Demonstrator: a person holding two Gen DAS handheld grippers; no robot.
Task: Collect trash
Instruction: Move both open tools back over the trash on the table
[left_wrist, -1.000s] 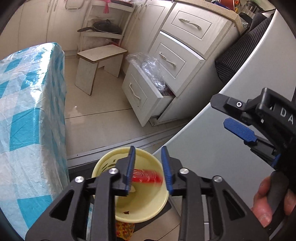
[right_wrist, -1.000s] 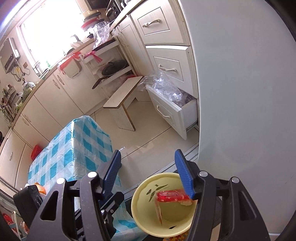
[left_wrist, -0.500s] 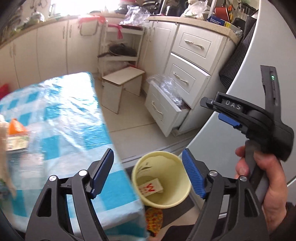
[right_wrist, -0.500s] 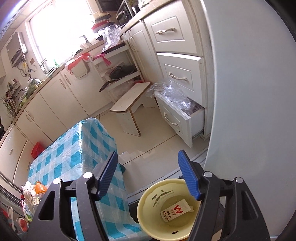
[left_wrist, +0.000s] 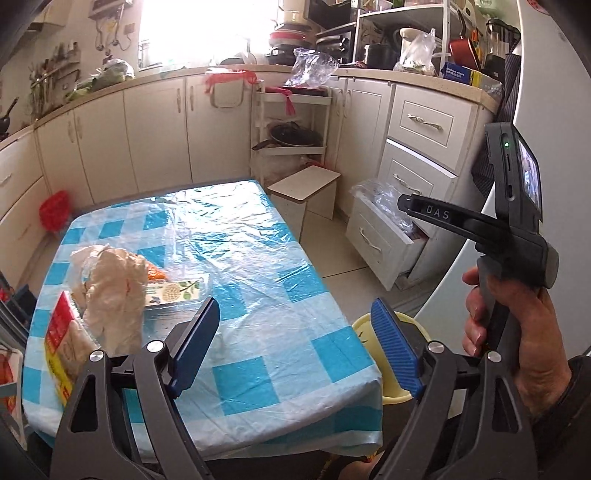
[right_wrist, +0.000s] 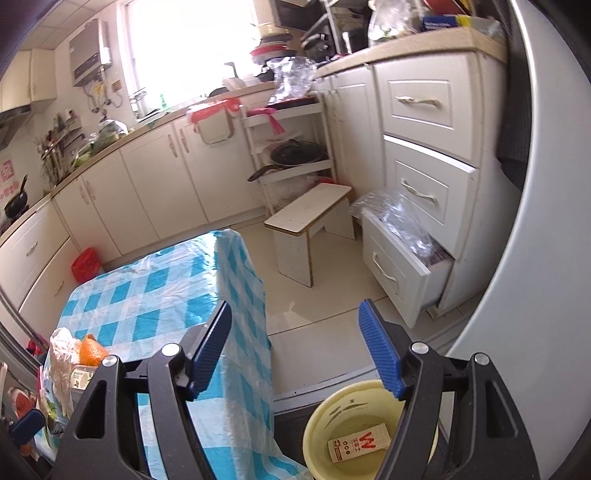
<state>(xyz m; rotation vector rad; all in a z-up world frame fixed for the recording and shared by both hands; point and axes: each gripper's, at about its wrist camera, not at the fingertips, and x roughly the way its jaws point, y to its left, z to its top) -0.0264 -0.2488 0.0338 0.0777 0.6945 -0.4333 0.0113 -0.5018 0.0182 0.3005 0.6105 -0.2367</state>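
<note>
Trash (right_wrist: 359, 442), a small flat wrapper with a red mark, lies at the bottom of the pale yellow bin (right_wrist: 334, 413) that stands on the floor just beside the table's near corner. More litter sits on the table (left_wrist: 258, 295), which wears a blue-and-white checked cloth under clear plastic: a crumpled whitish plastic bag (left_wrist: 110, 291), a flat printed packet (left_wrist: 173, 293) beside it, something orange (right_wrist: 90, 349) among them, and a red-and-yellow packet (left_wrist: 61, 350) at the table's edge. Cream cabinets run around the kitchen under a cluttered counter and a bright window. A low wooden stool (right_wrist: 310, 218) stands on the tiled floor near an open bottom drawer (right_wrist: 399, 266) stuffed with clear plastic, and a narrow shelf rack (right_wrist: 295, 155) holds a dark pan.

In the left wrist view the left gripper (left_wrist: 295, 343) hangs above the table's near end with its jaws wide and opening; nothing is between them. The right gripper (right_wrist: 301, 354) is above the gap between table and bin, jaws also wide and opening, empty, touching nothing. The left view also shows it from the side, gripped by the person's hand (left_wrist: 517, 332).
</note>
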